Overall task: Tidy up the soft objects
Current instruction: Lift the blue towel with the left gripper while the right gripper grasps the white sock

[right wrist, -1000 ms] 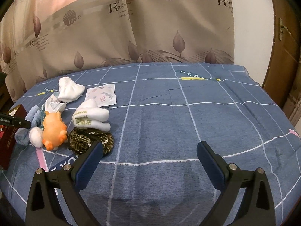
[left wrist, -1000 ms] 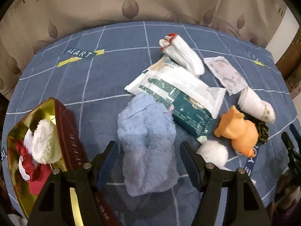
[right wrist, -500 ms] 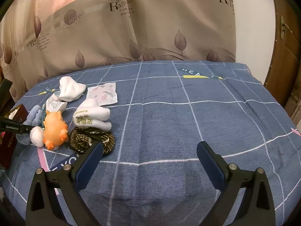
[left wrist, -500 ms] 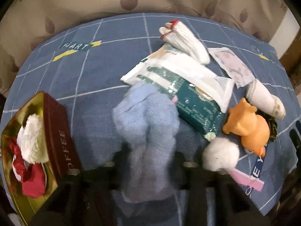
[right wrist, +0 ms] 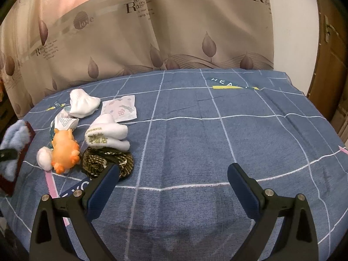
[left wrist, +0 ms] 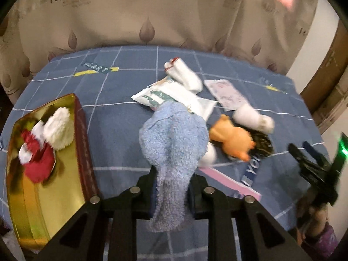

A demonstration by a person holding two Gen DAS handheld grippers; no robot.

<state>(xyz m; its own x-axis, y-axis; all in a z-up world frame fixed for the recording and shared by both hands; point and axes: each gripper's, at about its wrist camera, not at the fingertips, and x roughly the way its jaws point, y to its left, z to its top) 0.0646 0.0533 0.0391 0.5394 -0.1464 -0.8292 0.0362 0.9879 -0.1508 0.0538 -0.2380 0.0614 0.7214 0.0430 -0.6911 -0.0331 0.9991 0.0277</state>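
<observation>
Since the left tongs [left wrist: 170,192] have just been closing, the blue fuzzy sock [left wrist: 173,137] is pinched between them, lifted clear for the gold tin [left wrist: 43,206] alongside; right tongs [right wrist: 173,179] are held agape, empty, above the bedspread [right wrist: 217,141].

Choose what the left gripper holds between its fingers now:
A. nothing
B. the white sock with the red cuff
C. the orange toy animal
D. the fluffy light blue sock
D: in the left wrist view the left gripper has just closed its jaws and is shut on the fluffy light blue sock, which hangs lifted in front of the other things.
</observation>
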